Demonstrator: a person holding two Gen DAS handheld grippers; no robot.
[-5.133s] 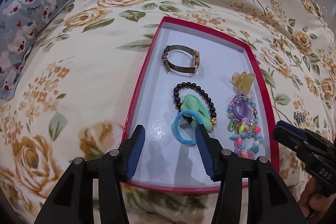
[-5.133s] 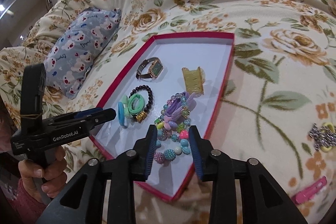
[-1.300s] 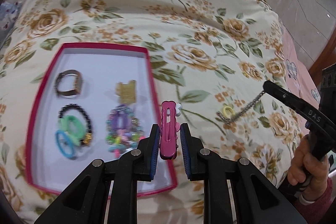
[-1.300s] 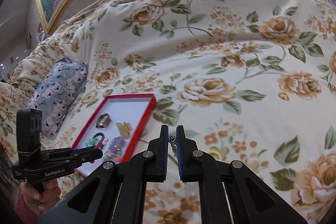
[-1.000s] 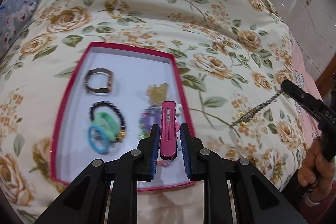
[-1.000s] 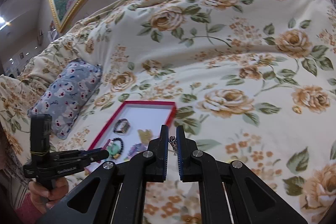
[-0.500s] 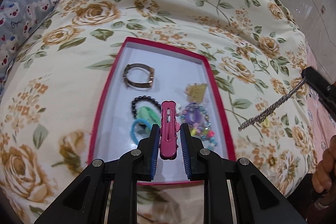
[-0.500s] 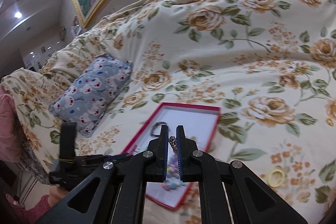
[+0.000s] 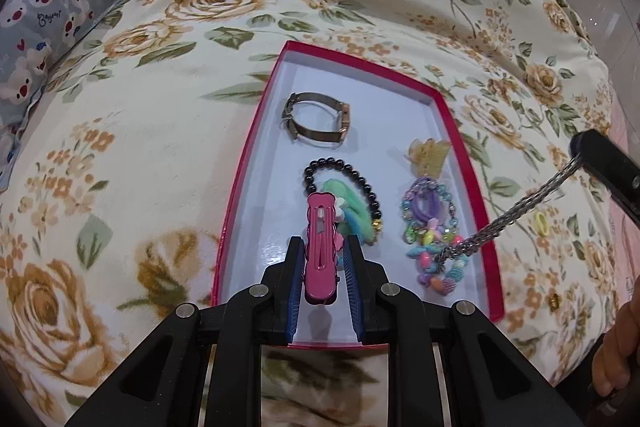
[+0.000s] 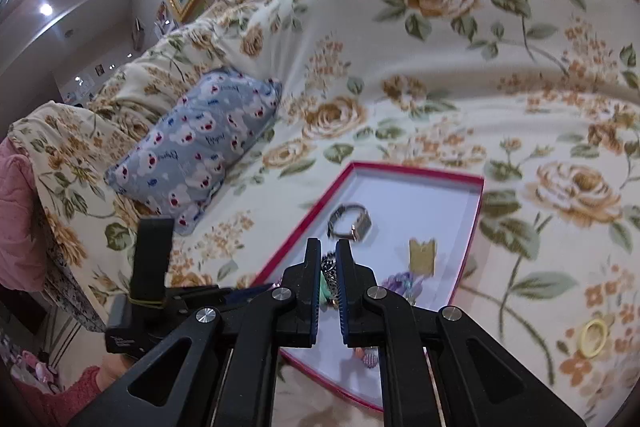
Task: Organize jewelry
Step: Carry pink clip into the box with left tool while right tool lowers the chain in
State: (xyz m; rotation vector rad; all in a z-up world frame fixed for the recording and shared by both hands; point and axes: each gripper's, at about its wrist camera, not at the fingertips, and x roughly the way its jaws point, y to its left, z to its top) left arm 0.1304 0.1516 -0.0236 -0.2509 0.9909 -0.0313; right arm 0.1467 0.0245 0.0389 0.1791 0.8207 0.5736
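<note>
Holding a glossy pink plastic hair clip (image 9: 321, 243) between narrow jaws, the left gripper (image 9: 322, 263) hovers over the near end of a shallow red-rimmed tray with a pale floor (image 9: 256, 147). The clip's long axis runs straight ahead toward 12 o'clock, in line with the fingers and with the tray's length. Its tip overlaps a green hair tie (image 9: 354, 199) and a black bead bracelet (image 9: 340, 167) lying just beyond. Bare tray floor shows at about 10 o'clock from the clip, so a small shift leftward looks needed before release.

At 3 o'clock, the right gripper (image 9: 580, 151) pinches a silver metal chain (image 9: 516, 213) with its jaws nearly closed. The chain hangs slanting toward 8 o'clock, its lower end over a heap of pastel bead bracelets (image 9: 430, 227) just inside the tray's right rim.

Farther up lie a yellow claw clip (image 9: 430, 155) and a bronze wristwatch (image 9: 318, 125) near the far end. A yellow ring (image 9: 540, 223) rests on the floral bedspread (image 9: 140, 147), outside the tray. A blue bear-print pillow (image 9: 52, 7) sits at 10 o'clock, well apart.
</note>
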